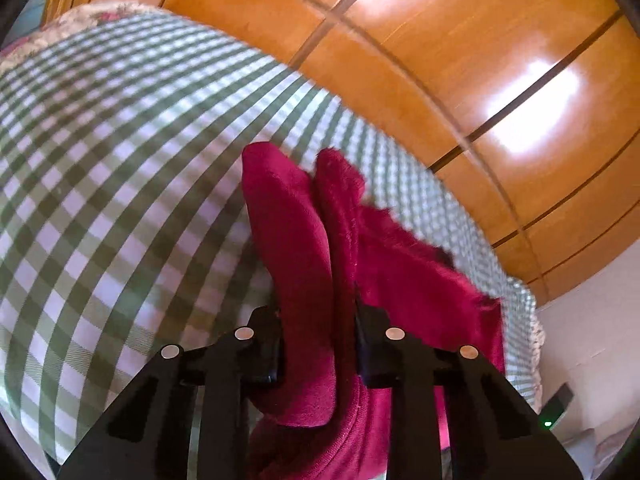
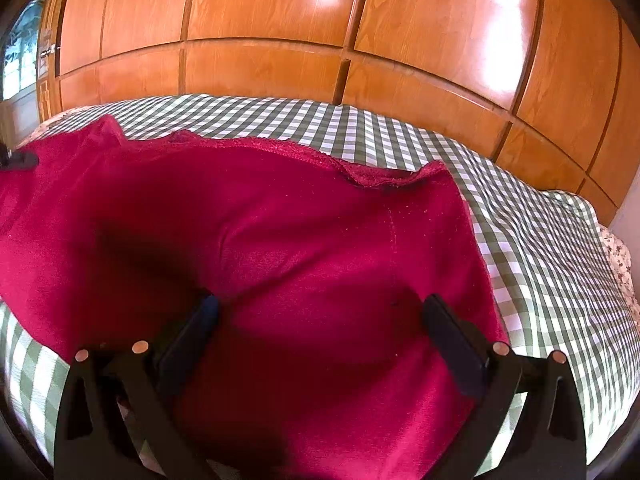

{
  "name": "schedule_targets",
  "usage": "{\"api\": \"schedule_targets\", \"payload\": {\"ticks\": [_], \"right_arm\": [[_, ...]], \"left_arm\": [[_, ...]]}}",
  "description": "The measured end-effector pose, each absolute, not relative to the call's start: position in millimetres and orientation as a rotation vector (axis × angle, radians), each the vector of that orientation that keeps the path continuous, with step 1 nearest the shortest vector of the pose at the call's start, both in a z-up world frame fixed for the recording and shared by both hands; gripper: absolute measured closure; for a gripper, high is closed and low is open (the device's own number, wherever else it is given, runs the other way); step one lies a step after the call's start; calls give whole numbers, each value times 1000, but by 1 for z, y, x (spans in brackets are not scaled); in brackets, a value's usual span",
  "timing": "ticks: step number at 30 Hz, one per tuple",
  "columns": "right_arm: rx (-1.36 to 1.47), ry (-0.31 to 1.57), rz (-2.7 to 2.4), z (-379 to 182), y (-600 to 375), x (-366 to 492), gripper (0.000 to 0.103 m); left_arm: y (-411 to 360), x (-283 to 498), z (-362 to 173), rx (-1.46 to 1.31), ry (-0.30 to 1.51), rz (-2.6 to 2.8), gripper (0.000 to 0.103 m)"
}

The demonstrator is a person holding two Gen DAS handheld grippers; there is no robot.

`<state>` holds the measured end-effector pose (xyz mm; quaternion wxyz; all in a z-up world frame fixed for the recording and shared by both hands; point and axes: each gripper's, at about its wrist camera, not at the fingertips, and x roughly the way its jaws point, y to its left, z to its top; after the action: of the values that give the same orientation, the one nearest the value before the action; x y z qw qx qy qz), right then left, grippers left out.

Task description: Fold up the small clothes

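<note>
A dark red garment (image 2: 304, 248) lies spread on a green-and-white checked bedcover (image 2: 540, 264). My right gripper (image 2: 320, 312) is open, its fingers (image 2: 200, 320) wide apart and low over the cloth, nothing between them. My left gripper (image 1: 318, 344) is shut on a bunched fold of the same red garment (image 1: 296, 248) and holds it raised above the bedcover (image 1: 100, 184). The left view is motion-blurred. The tip of the left gripper (image 2: 18, 159) shows at the far left edge of the right wrist view, at the garment's corner.
A glossy orange wooden wardrobe (image 2: 280, 20) stands behind the bed. A floral sheet edge (image 2: 620, 256) shows at the bed's right side. A window (image 2: 20, 56) is at the far left. A white wall (image 1: 592, 344) and a dark device with a green light (image 1: 554, 408) are at the right.
</note>
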<state>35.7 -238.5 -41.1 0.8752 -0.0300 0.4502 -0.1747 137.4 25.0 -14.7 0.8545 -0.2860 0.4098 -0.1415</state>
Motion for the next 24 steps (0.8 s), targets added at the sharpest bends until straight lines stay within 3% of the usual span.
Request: {"api": "schedule_targets", "payload": {"ticks": [5, 19, 24], "right_arm": [[-71, 912, -391, -21, -250, 25, 2], [-26, 933, -504, -9, -288, -7, 2], [64, 890, -323, 7, -266, 9, 2]], "left_arm": [[16, 133, 22, -610, 775, -362, 93], [-18, 133, 47, -523, 749, -455, 94], [-27, 134, 59, -497, 739, -491, 94]]}}
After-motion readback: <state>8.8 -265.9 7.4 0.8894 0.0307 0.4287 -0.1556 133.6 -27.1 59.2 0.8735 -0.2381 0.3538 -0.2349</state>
